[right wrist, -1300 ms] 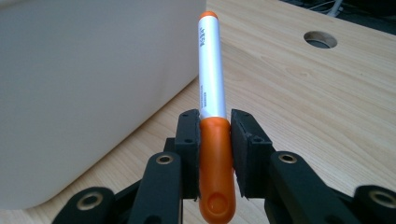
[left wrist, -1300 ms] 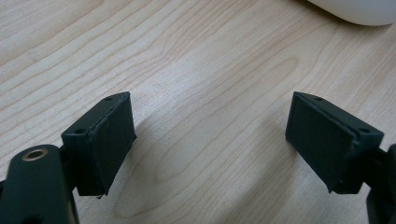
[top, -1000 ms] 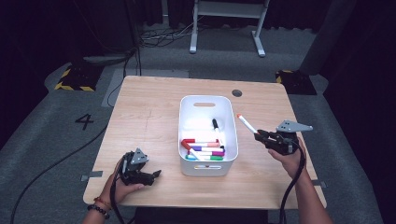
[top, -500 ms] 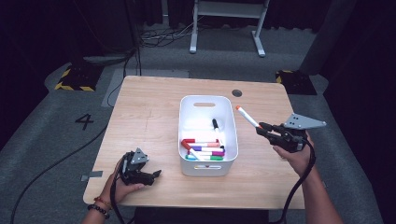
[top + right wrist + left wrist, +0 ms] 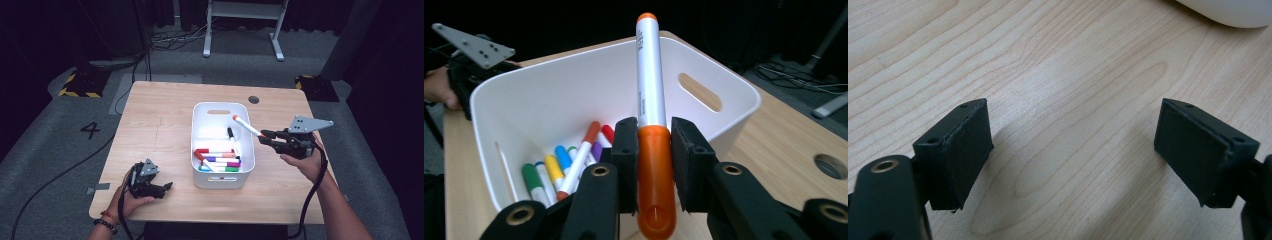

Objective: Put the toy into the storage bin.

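My right gripper (image 5: 265,136) is shut on an orange-capped white marker (image 5: 247,126), held above the right rim of the white bin (image 5: 220,108). In the right gripper view the marker (image 5: 650,85) sticks up between the pads (image 5: 626,150), its orange cap down, with the bin (image 5: 549,95) behind it. Several coloured markers (image 5: 220,160) lie in the bin's near end and a black one (image 5: 231,134) farther in. My left gripper (image 5: 167,187) rests on the table at the near left, open; its pads (image 5: 968,150) stand wide apart over bare wood.
The wooden table (image 5: 160,120) has a round cable hole (image 5: 253,99) behind the bin. A cable trails off the table's left side across the grey floor. A metal stand (image 5: 240,25) is beyond the far edge.
My right gripper has risen with the marker and moved left, from beside the bin to over its right rim. The left gripper has stayed put.
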